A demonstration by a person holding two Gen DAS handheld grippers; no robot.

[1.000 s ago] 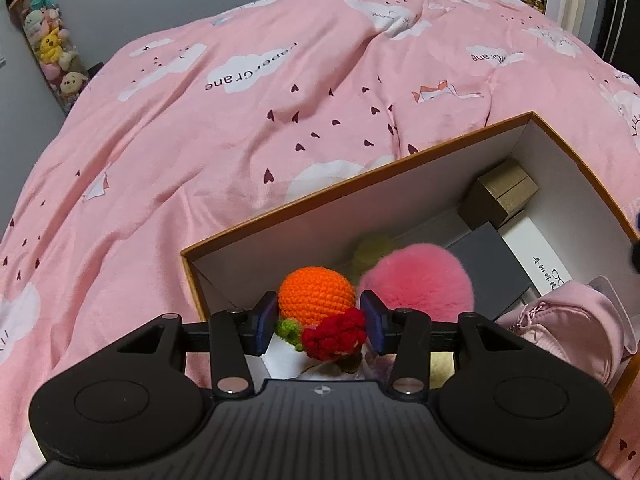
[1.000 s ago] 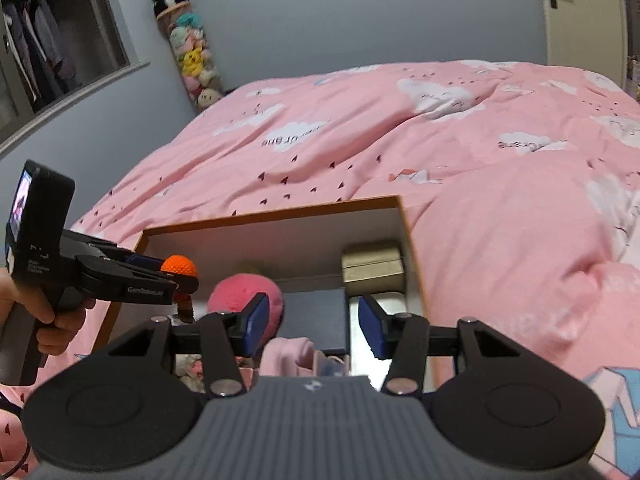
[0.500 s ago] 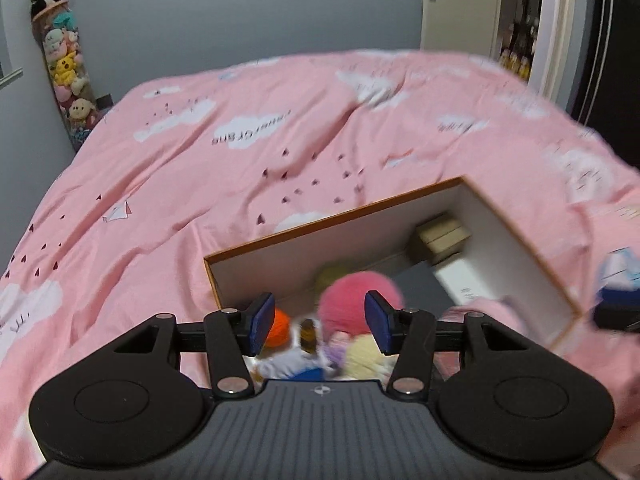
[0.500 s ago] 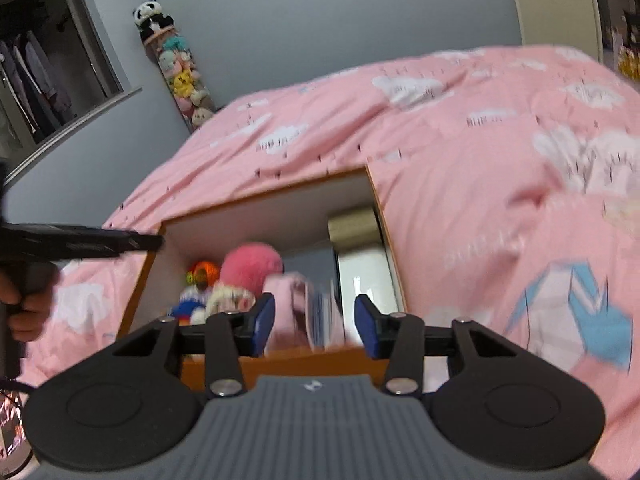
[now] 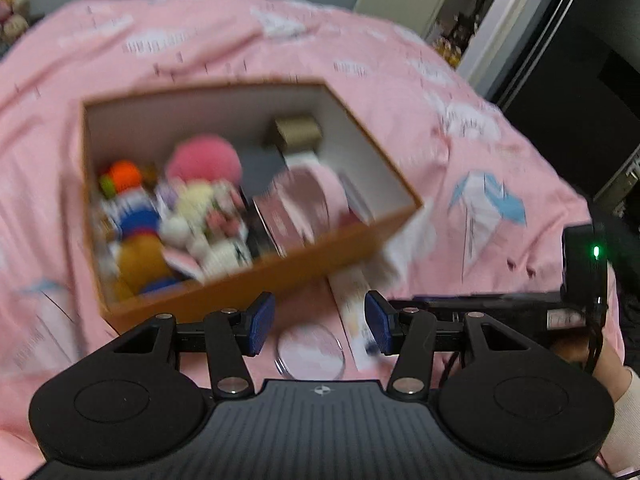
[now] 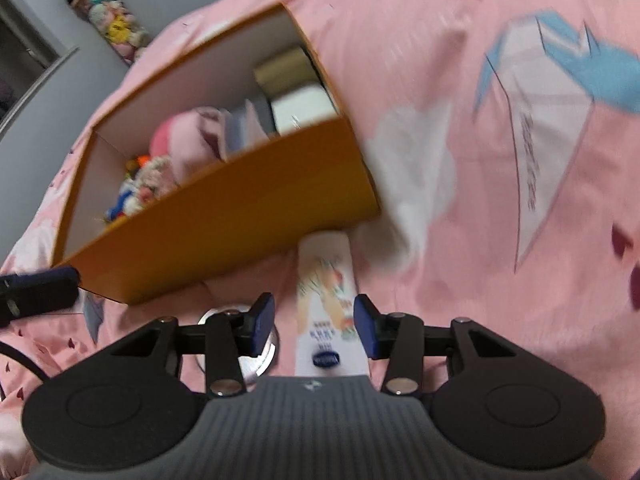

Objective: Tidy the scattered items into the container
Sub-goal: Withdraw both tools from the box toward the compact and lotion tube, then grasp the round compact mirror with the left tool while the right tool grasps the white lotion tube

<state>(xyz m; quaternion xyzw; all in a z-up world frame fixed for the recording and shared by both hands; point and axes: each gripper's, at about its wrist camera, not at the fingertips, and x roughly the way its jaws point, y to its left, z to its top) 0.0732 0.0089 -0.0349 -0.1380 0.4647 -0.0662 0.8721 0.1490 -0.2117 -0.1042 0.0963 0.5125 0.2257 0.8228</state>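
Note:
An orange box [image 5: 312,256] with white inner walls sits on the pink bed, full of crochet toys, a pink pompom [image 5: 204,158] and small boxes; it also shows in the right wrist view [image 6: 224,216]. A white tube [image 6: 326,312] lies on the bed in front of the box, between the open jaws of my right gripper [image 6: 314,324]. A round clear lid [image 5: 311,354] lies beside the tube [image 5: 354,312]. My left gripper [image 5: 320,320] is open and empty, above the lid and in front of the box.
The pink duvet [image 5: 460,120] with cloud and crane prints covers the whole bed. A column of plush toys [image 6: 104,16] hangs by the grey wall. A door and a dark wardrobe [image 5: 560,80] stand on the right. The right gripper's body [image 5: 520,312] is at the left view's right edge.
My left gripper let go of the crochet fruit into the box and pulled back to the front of it. My right gripper dropped down low over the white tube. Both views are blurred by motion.

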